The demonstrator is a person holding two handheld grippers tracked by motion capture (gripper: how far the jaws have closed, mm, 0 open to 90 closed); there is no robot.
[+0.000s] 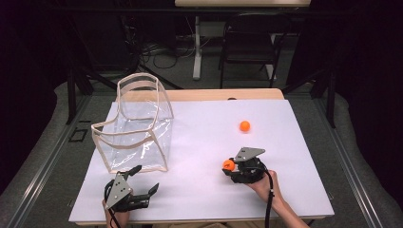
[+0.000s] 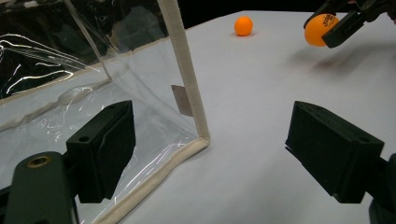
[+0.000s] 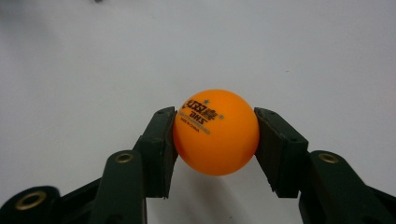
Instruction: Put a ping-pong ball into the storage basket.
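we have the small orange plastic table-tennis ball with black print (image 3: 215,132) pinched in our right claw (image 1: 230,166), one black pad on each side of its widest part, just above the white worktop (image 1: 204,190) on the right. it looks very light, hollow, smooth and round, so we judge it will squirt out if squeezed off-centre and could dent under a hard grip; a gentle hold across the middle suits it best. our left claw (image 1: 146,181) is spread wide with nothing between the jaws, resting near the front corner of the clear plastic bag with cream fabric trim (image 1: 135,130), which stands open and looks floppy. a second orange ball (image 1: 244,126) lies free farther back, and would roll easily on the flat sheet. behind the worktop the room is dark, with a chair (image 1: 250,40) and cables on the floor
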